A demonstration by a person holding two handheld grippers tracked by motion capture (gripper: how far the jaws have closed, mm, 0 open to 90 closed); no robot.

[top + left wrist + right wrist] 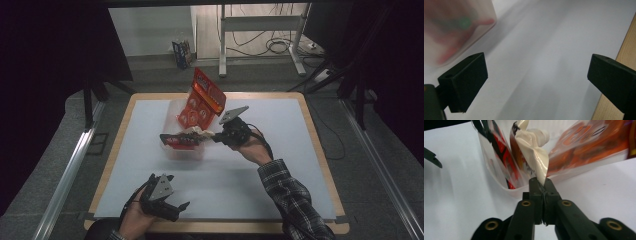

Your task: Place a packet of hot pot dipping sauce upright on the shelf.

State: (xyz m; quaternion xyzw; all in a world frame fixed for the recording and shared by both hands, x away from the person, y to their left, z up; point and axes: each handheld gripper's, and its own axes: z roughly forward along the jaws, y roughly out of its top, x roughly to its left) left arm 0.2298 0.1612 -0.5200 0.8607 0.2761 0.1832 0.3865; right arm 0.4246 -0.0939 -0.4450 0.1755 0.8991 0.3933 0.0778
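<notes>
A clear plastic bin (184,151) stands mid-table with snack packets in it. A tall orange packet (202,99) leans up out of its far side, and a dark red packet (176,140) lies across it. My right gripper (212,136) reaches in from the right and is shut on the flat end of a cream squeeze pouch (201,132). In the right gripper view the jaws pinch the pouch (534,150) at its lower edge, just above the bin's rim (511,191); my right gripper (543,183) is closed tight. My left gripper (181,206) rests open near the front edge, jaws wide over bare sheet (536,66).
A white sheet (280,165) covers the wooden table (320,150), whose edge (626,50) lies beside my left gripper's right jaw. The blurred bin (456,30) sits off the left jaw. Beyond the table are a desk frame (260,35) and floor cables.
</notes>
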